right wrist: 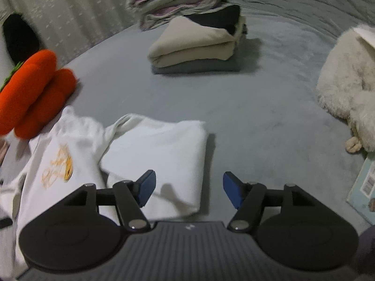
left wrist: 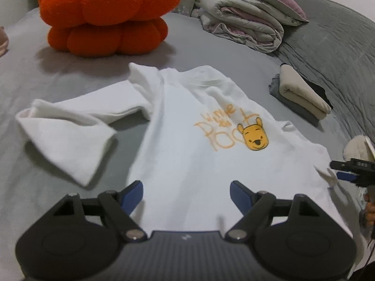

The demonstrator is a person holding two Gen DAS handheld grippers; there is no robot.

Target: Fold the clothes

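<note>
A white sweatshirt (left wrist: 192,145) with a yellow bear print lies face up on the grey bed (left wrist: 70,70). Its left sleeve (left wrist: 70,131) is bent out to the side. In the right wrist view the same sweatshirt (right wrist: 58,164) shows at the left, with its other sleeve (right wrist: 161,149) lying flat on the sheet. My left gripper (left wrist: 186,193) is open above the garment's lower body, nothing between its blue pads. My right gripper (right wrist: 188,187) is open over the end of that sleeve, holding nothing. It also appears at the right edge of the left wrist view as the right gripper (left wrist: 346,175).
An orange plush cushion (left wrist: 107,14) sits at the far left. A rolled duvet (left wrist: 243,21) lies at the back. A stack of folded clothes (right wrist: 196,44) rests beyond the sweatshirt. A white fluffy toy (right wrist: 346,79) and a booklet (right wrist: 363,187) are at the right.
</note>
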